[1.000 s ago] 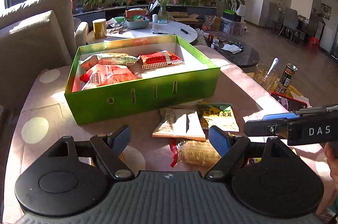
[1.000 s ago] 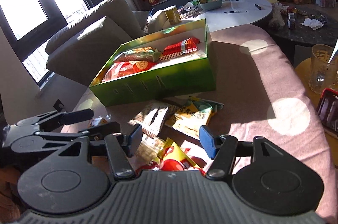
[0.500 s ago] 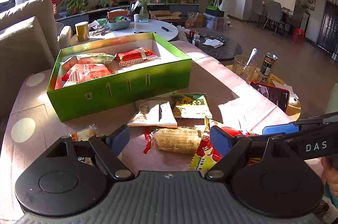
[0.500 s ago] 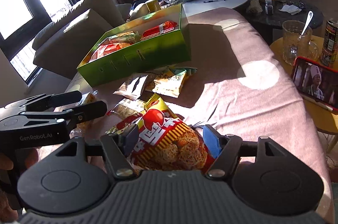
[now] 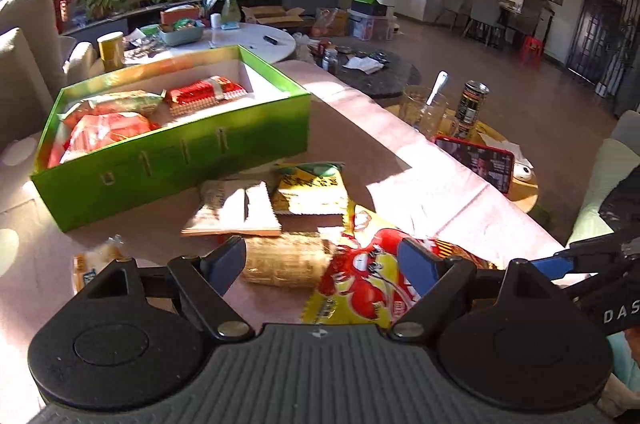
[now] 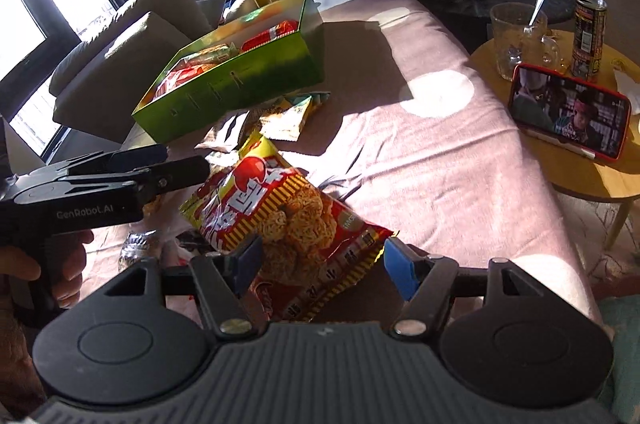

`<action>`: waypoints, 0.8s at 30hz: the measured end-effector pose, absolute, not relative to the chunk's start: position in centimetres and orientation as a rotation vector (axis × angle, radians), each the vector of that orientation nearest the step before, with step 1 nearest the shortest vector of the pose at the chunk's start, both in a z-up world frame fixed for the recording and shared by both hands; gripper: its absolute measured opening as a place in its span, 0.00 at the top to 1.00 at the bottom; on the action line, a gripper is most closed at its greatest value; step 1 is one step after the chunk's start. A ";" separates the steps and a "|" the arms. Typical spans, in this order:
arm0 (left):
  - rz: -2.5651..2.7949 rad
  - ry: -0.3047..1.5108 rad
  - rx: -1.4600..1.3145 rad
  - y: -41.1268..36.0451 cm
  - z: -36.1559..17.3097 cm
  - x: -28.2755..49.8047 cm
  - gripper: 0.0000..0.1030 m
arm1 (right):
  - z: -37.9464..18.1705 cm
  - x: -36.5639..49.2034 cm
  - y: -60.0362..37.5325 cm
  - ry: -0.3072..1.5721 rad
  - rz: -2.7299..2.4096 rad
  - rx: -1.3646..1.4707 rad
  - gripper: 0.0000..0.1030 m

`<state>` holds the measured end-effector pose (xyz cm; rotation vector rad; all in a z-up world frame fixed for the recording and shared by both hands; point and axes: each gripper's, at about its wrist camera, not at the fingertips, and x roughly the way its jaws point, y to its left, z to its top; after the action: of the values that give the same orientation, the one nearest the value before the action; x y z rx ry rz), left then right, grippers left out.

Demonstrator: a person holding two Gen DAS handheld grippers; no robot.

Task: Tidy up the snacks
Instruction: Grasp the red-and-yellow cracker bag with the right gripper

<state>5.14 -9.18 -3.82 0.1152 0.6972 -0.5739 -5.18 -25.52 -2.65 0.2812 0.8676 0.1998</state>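
Note:
A green box (image 5: 172, 160) holding several red and orange packets stands at the back left of the pink-covered table (image 6: 420, 152). In front of it lie a beige packet (image 5: 236, 208), a yellow-green packet (image 5: 310, 188), a biscuit roll (image 5: 284, 260) and a red-and-yellow noodle snack bag (image 6: 280, 216). My left gripper (image 5: 320, 264) is open above the roll and the bag's left end. My right gripper (image 6: 324, 266) is open, with the bag's near end lying between its fingers. The bag rests on other packets. Each gripper shows in the other's view: left gripper (image 6: 176, 164), right gripper (image 5: 568, 264).
A round wooden side table (image 6: 592, 180) at the right carries a red-cased phone (image 6: 568, 112), a glass mug with a spoon (image 6: 516, 40) and a can (image 6: 588, 32). A small packet (image 5: 96, 260) lies at the near left. A beige sofa (image 6: 120, 52) stands behind the box.
Both grippers have drawn back from the green box and shifted right. The red-and-yellow bag now lies between the right gripper's fingers. Neither gripper's jaw opening has visibly changed.

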 end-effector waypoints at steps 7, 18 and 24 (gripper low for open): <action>-0.640 0.738 0.147 -10.3 -5.0 4.3 0.29 | -3.0 -4.3 -25.2 0.858 0.220 0.301 0.37; -0.577 0.780 0.104 -7.0 -5.2 3.9 0.44 | -2.9 -2.0 -22.5 0.777 0.281 0.171 0.37; -0.544 0.785 0.061 -6.3 -5.4 4.2 0.43 | -2.6 -2.2 -23.3 0.753 0.283 0.210 0.37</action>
<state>4.19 -6.35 -5.44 0.0608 0.7853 -0.5441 -2.17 -23.34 -2.62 0.2099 0.7531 0.2831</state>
